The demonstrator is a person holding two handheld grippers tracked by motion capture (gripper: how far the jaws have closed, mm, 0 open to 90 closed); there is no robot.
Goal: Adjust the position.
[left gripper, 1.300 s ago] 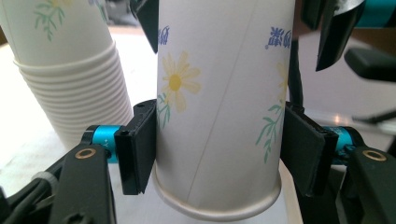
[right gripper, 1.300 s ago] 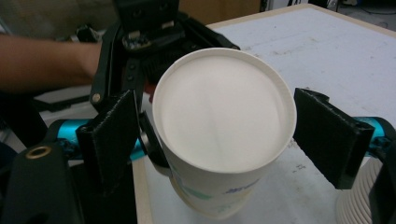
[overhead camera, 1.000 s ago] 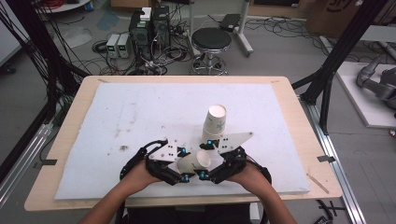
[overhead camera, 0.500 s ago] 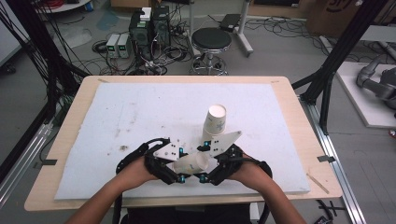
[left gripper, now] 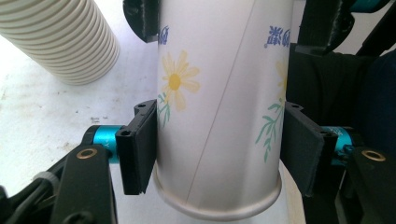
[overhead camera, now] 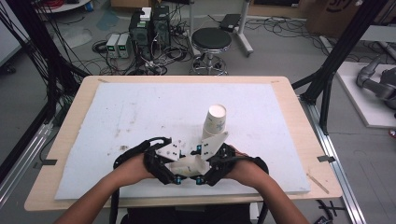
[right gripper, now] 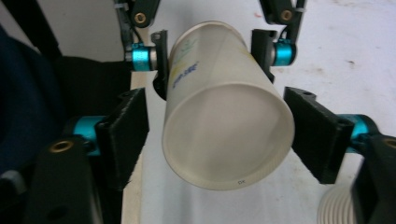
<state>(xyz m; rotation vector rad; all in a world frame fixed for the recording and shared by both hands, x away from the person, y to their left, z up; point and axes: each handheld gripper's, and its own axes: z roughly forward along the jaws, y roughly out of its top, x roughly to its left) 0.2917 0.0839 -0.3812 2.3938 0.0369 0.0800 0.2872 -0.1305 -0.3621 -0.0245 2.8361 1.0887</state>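
Right tongs (right gripper: 219, 128) have just been closing in from wide open, and the paper cup (right gripper: 229, 121) sits right between the pads. In the right gripper view there's a sliver of gap on the left pad side and the right pad looks about at the rim, so I'd say they aren't clamped yet, though it's hard to be sure from that angle. Left tongs (left gripper: 217, 149) are a different story: both black pads are pressed flat on the cup's (left gripper: 219, 102) flowered wall near its rolled rim, firmly pinching it. So my read is a handover or a two-handed pull, with the right side coming in to take the other end while the left keeps it steady. From the high view the cup (overhead camera: 187, 164) is lying sideways, held between the two tongs near the front edge of the bench (overhead camera: 299, 154), left tongs (overhead camera: 173, 173) on one end, right tongs (overhead camera: 201, 175) on the other. Just behind them stands the stack of cups (overhead camera: 215, 122) on the white mat (overhead camera: 140, 112), upright and apart from the held one, its ribbed side also peeking into the left gripper view (left gripper: 60, 37). If the right tongs squeeze too hard, that thin wall will probably crumple.
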